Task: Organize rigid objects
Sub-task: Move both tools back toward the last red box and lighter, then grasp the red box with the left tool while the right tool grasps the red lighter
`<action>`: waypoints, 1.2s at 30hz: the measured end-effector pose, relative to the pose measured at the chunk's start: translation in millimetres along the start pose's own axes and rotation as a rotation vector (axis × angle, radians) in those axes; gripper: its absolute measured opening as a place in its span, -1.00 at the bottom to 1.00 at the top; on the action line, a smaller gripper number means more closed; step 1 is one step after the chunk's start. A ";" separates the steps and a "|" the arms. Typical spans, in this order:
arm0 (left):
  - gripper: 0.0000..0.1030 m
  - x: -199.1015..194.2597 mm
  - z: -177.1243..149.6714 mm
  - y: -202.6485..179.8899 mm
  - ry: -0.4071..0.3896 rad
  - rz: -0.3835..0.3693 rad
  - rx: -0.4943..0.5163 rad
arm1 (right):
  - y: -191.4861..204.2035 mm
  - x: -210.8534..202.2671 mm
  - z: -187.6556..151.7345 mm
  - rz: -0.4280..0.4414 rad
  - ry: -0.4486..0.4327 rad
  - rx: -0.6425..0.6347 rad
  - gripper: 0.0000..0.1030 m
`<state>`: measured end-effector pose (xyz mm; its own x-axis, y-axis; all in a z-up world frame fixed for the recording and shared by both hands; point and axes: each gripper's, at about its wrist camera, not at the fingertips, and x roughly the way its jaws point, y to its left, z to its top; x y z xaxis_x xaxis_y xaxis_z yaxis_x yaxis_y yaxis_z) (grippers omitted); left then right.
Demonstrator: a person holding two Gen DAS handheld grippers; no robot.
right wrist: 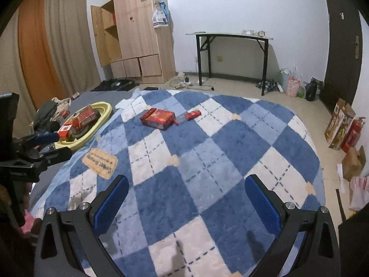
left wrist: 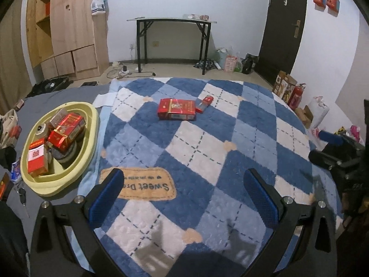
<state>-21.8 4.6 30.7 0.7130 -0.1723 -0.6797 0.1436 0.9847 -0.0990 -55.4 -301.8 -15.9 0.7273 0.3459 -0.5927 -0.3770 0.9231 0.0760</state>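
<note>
A flat red box (left wrist: 177, 109) lies on the blue and white checked blanket, with a small red and clear tube (left wrist: 204, 103) at its right. Both also show in the right wrist view: the box (right wrist: 158, 118) and the tube (right wrist: 191, 115). A pale yellow basin (left wrist: 92, 124) at the left holds several red boxes (left wrist: 66, 131) and round tins; it also shows in the right wrist view (right wrist: 105, 113). My left gripper (left wrist: 186, 184) is open and empty over the blanket, well short of the box. My right gripper (right wrist: 186, 191) is open and empty, also well short.
The blanket (left wrist: 207, 152) covers a grey bed. The right gripper's body (left wrist: 334, 152) shows at the right edge, the left one's (right wrist: 41, 147) at the left. Keys (left wrist: 22, 194) lie left of the basin. A wardrobe (left wrist: 69, 30), a black table (left wrist: 173, 20) and a fire extinguisher (right wrist: 352, 133) stand beyond.
</note>
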 end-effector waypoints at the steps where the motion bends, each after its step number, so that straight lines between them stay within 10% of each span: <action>1: 1.00 0.7 0.0 -0.7 -0.002 -0.004 -0.005 | -1.0 0.7 0.8 -0.001 0.003 0.001 0.99; 36: 1.00 219.1 83.7 23.5 0.102 -0.185 0.091 | -8.6 323.6 135.6 0.226 0.118 -0.307 0.99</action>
<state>195.2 -12.2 -59.7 0.5966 -0.3416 -0.7262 0.3299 0.9293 -0.1660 260.9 -175.1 -99.6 0.5424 0.4962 -0.6779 -0.6868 0.7266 -0.0177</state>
